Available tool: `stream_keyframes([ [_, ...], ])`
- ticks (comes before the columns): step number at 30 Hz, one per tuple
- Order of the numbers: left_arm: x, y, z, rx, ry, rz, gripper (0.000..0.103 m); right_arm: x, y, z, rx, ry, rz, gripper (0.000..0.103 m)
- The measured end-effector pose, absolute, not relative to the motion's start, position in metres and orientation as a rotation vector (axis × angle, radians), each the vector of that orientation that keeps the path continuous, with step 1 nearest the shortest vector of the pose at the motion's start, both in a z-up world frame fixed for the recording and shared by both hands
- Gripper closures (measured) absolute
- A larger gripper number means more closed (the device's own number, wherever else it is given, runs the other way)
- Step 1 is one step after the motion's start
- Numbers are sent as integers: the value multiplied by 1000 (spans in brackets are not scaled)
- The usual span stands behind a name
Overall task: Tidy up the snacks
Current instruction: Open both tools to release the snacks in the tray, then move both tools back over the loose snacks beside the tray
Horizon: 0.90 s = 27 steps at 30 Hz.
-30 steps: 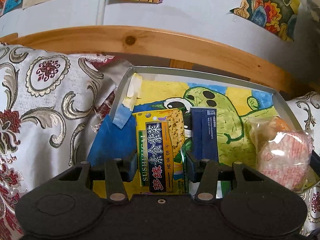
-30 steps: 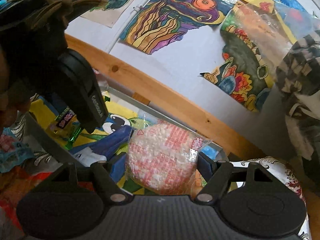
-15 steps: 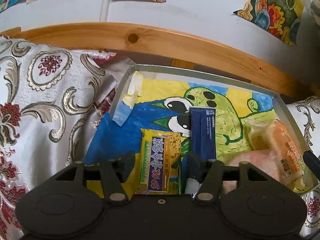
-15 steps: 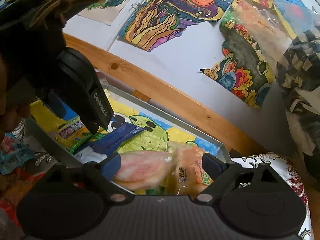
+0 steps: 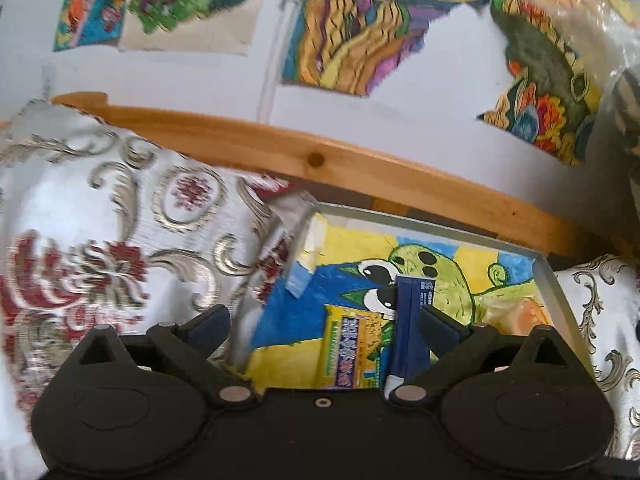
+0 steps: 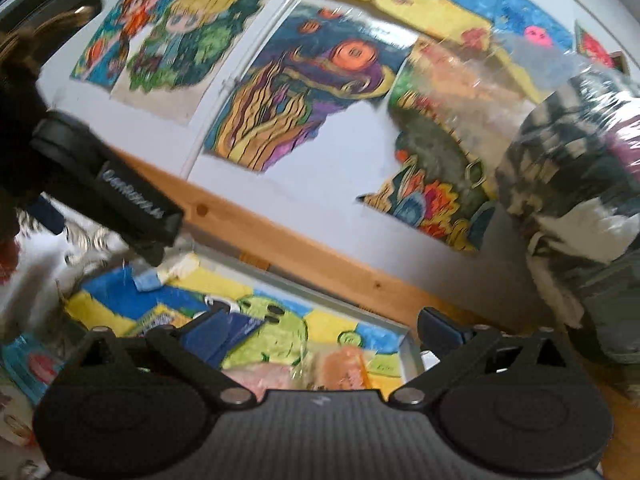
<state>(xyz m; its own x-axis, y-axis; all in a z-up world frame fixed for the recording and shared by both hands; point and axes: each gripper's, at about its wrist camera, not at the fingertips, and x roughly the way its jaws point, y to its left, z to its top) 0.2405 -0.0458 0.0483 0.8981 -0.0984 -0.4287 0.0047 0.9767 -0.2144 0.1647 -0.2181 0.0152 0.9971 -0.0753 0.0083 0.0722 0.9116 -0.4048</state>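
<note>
Both grippers are spread wide with nothing between their fingers, and both have drawn back from the shallow grey metal tray (image 5: 558, 280) lined with a yellow, blue and green cartoon drawing. A second ago the left gripper (image 5: 324, 326) was clamped on the yellow cracker packet with the dark blue label (image 5: 350, 350) and the right gripper (image 6: 316, 330) gripped the clear-wrapped pink round rice cake (image 6: 264, 378); half a second ago the fingers had only begun to part. Now the cracker packet lies flat on the tray floor toward the tray's near edge, with the long dark blue packet (image 5: 412, 320) touching its right side and running toward the tray's back wall. The rice cake rests at the tray's right end, against the orange snack in clear wrap (image 6: 346, 368) that sits nearer the tray's right wall; from the left wrist view only a pale orange edge of that snack (image 5: 528, 314) shows beside the wall. The left gripper's left finger has swung out over the white brocade cloth with red and silver scrolls (image 5: 112, 240) that lies left of the tray. Beyond the tray's back wall runs the curved pine rail (image 5: 320, 160), and above it the white wall (image 5: 200, 88) now fills far more of both views than before, its coloured paintings blurred by motion.
</note>
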Motion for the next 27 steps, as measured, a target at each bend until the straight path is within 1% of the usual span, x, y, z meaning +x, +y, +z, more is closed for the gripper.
stream_keyframes([
  [6,197,-30,63,-214,402,-40,3,124,-218,31,-393,-33,-76,0],
  [7,190,-28,65,-213,395,-40,1,118,-218,33,-390,-35,-74,0],
  [12,151,-18,73,-209,359,-42,1,89,-218,43,-354,-31,-63,0],
  [22,88,-5,69,-174,346,-67,1,26,-219,45,-273,17,-26,0],
  [27,60,-2,57,-141,361,-92,1,3,-225,41,-196,106,33,0],
])
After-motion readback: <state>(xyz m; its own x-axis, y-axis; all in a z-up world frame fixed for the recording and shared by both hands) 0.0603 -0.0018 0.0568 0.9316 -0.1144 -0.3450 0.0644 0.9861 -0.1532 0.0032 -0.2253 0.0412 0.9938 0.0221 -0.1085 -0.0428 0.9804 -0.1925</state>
